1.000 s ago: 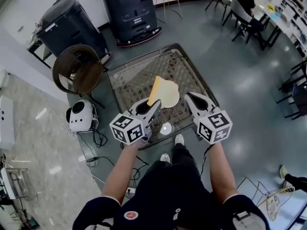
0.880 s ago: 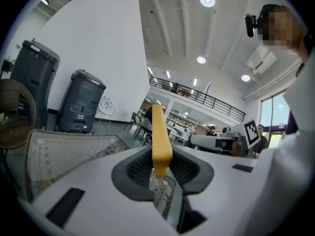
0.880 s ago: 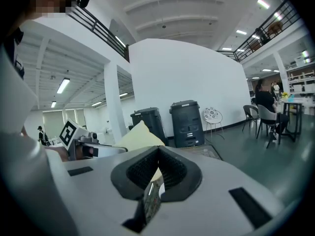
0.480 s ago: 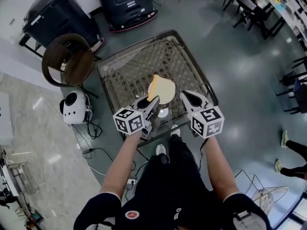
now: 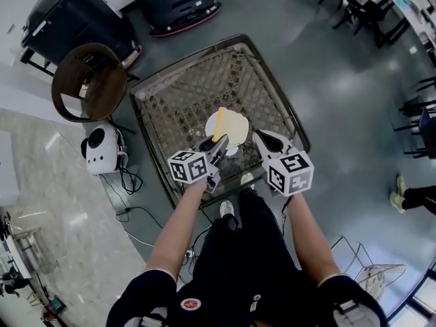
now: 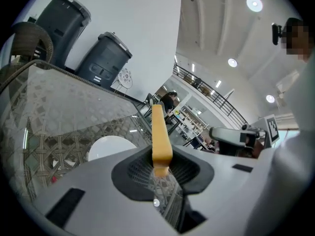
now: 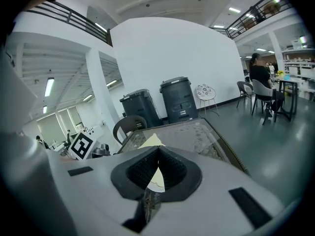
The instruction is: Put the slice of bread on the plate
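A slice of bread (image 5: 232, 125) with an orange crust stands on edge, and my left gripper (image 5: 218, 142) is shut on its lower edge. In the left gripper view the bread (image 6: 160, 129) rises edge-on from between the dark pads (image 6: 133, 173). The white plate (image 5: 209, 123) lies on the glass-topped wicker table (image 5: 177, 94), just under and left of the slice, and also shows left of the jaws in the left gripper view (image 6: 109, 149). My right gripper (image 5: 259, 137) hovers just right of the plate, its pads meeting at the tips around nothing (image 7: 158, 151).
A brown wicker chair (image 5: 88, 87) and two dark bins (image 5: 65, 19) stand beyond the table's left and far sides. A white device (image 5: 99, 148) and cables lie on the floor at the left. The table's near edge is right under my hands.
Both grippers have sunk toward the table top. The bread has come down close over the plate and rolled more onto its edge.
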A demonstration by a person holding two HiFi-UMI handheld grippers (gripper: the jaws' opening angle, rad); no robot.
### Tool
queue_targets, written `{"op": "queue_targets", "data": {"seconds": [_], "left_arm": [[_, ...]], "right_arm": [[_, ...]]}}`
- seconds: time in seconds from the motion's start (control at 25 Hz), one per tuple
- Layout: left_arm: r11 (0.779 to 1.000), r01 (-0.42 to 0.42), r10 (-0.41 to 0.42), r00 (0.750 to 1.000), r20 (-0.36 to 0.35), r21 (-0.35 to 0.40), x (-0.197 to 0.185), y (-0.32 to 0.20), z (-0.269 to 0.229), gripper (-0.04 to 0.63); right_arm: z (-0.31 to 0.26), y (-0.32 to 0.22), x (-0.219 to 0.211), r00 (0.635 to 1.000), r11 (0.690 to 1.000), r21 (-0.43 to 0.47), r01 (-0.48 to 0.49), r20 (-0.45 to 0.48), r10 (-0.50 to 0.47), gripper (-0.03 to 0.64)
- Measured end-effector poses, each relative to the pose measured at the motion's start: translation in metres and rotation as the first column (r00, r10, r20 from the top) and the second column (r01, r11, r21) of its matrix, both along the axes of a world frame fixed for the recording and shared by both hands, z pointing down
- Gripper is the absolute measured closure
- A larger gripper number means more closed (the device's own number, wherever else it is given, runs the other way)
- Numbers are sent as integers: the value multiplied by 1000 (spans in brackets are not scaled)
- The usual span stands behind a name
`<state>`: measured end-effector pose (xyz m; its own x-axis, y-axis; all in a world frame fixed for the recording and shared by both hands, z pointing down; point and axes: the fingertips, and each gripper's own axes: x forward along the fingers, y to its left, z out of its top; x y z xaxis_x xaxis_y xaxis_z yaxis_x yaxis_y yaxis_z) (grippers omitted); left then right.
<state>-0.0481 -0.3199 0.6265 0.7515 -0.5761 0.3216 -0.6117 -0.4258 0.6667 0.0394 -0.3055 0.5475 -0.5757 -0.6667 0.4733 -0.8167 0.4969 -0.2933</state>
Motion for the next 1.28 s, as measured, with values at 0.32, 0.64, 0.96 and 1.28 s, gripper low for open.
{"op": "queue_targets", "data": {"seconds": [0.32,0.64,0.96,1.28], "left_arm": [[997,37,-36,999,6,-61,-1,-12,31,503],[988,94,-92,996,21,-122,-11,-11,50,503],[982,138,-118,981,155,-126,-20,-14,64,499],[970,205,-164,948,272,-129,-31,-18,75,450]], "right_arm": [[9,-1,8,1000,1000,-24,6,-11,-6,611],[9,-2,12,1000,1000,-26,16,-14,-17,611],[6,-2,9,1000,1000,-20,23,8,-23,611],[1,-2,15,1000,1000,-29,5,20,-4,611]]}}
